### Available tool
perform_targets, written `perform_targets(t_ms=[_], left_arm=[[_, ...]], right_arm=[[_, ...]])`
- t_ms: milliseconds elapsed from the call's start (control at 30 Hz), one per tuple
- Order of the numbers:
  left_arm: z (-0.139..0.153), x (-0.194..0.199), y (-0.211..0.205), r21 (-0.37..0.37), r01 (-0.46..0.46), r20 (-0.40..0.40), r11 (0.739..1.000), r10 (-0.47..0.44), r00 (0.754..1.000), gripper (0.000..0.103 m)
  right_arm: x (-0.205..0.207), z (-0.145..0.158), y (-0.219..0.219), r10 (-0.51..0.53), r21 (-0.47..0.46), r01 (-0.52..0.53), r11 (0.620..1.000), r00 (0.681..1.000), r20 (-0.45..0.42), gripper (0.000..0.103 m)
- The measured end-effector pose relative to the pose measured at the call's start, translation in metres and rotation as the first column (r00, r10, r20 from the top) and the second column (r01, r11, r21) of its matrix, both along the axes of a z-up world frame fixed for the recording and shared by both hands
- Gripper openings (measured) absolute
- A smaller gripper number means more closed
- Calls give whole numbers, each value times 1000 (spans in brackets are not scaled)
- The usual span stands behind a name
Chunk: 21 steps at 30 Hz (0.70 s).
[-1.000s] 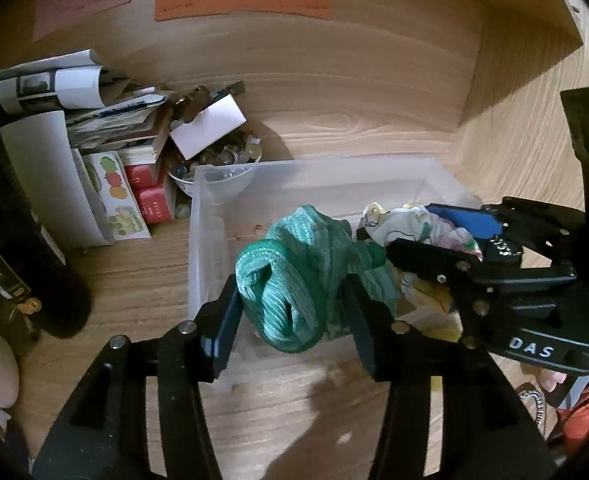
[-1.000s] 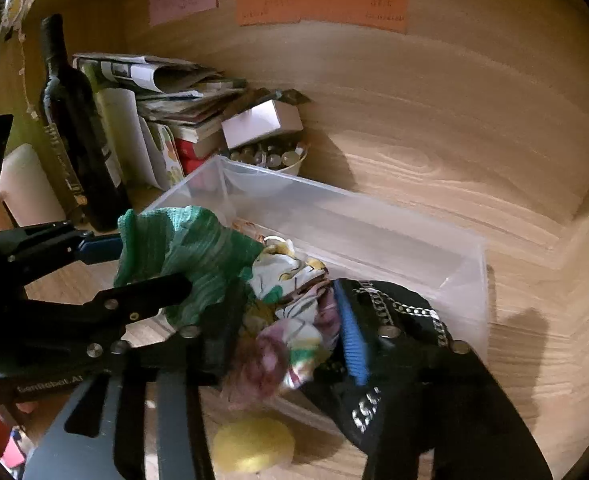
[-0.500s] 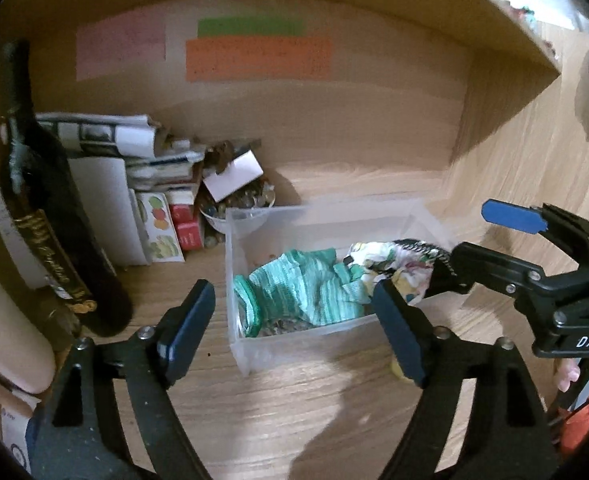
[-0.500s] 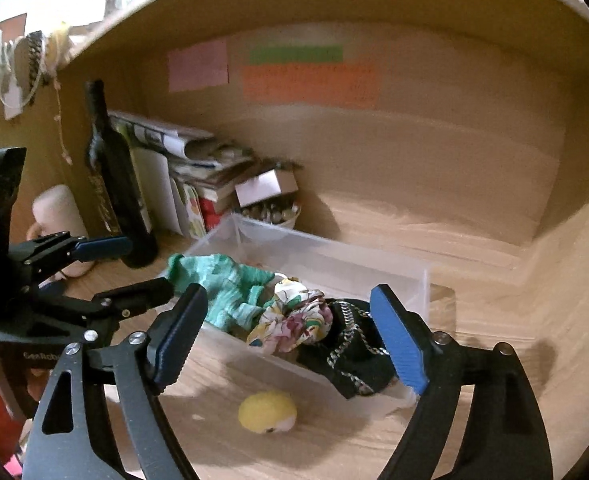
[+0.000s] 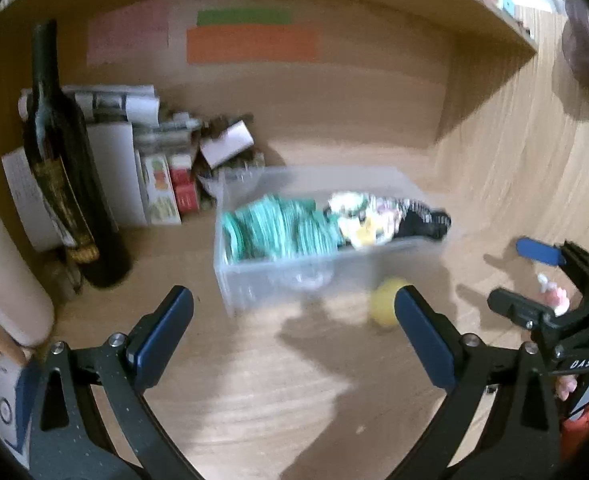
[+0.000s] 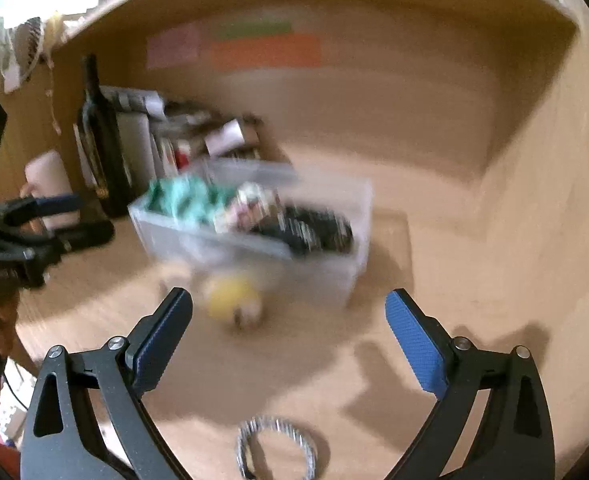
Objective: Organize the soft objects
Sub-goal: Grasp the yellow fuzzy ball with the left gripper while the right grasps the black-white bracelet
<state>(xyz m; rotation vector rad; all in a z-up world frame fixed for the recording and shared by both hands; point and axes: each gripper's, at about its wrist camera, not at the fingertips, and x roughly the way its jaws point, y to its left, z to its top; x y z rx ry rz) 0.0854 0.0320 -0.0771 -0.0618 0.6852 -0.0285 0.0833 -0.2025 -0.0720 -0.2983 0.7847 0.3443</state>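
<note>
The green knitted cloth (image 5: 278,226), floral fabric (image 5: 358,216) and black chained item (image 5: 422,218) lie side by side in the clear plastic bin (image 5: 294,276); a yellow soft ball (image 5: 382,306) sits on the desk just in front. Both the left gripper (image 5: 292,336) and right gripper (image 6: 288,332) gape wide, holding nothing. Only the right wrist view shows a metal ring (image 6: 276,446).

We find a home desk nook w/ wood-grain surfaces: wine bottle (image 5: 68,184), stacked papers & booklets (image 5: 134,128), coloured paper notes (image 5: 252,44) on back wall, shelf above (image 5: 490,12), clear storage bin (image 5: 294,276) holding fabrics.
</note>
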Motion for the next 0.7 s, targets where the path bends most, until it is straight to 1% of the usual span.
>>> perform_targets(t_ms=[100, 233, 267, 300, 333, 400, 433, 500, 533, 600, 633, 700], left_arm=[[-14, -3, -5, -18, 8, -41, 1000, -9, 999, 102], [-34, -1, -14, -40, 21, -100, 999, -25, 995, 102], [-39, 0, -17, -42, 26, -113, 999, -30, 993, 102], [-41, 0, -19, -42, 27, -118, 999, -32, 992, 102], [-44, 1, -22, -42, 30, -125, 999, -35, 992, 102], [-48, 4, -28, -49, 42, -132, 998, -48, 990, 100], [-48, 5, -30, -50, 47, -133, 998, -53, 990, 98], [-50, 8, -36, -45, 62, -140, 997, -68, 988, 85], [-51, 13, -39, -45, 74, -148, 996, -80, 986, 83], [-52, 18, -44, -53, 84, -155, 995, -91, 984, 82], [-53, 22, -46, -61, 89, -158, 994, -97, 983, 81], [-55, 30, -52, -77, 104, -171, 992, -116, 979, 71]], right_arm=[[-8, -18, -11, -35, 6, 36, 999, 997, -66, 97], [-18, -37, -19, -41, 5, 42, 999, 990, -133, 96], [-20, -42, -19, -38, 4, 39, 999, 988, -148, 91], [-23, -46, -20, -34, 4, 36, 999, 986, -163, 83], [-24, -48, -20, -33, 4, 34, 999, 984, -176, 78], [-27, -53, -22, -31, 8, 33, 999, 979, -200, 64], [-28, -55, -23, -32, 9, 34, 999, 978, -207, 61], [-29, -54, -26, -38, 7, 41, 999, 977, -208, 53], [-29, -54, -29, -42, 7, 44, 999, 977, -210, 51], [-29, -52, -34, -47, 9, 50, 999, 977, -207, 38], [-29, -52, -36, -50, 8, 52, 999, 977, -205, 35], [-28, -53, -41, -53, 6, 55, 998, 978, -200, 19]])
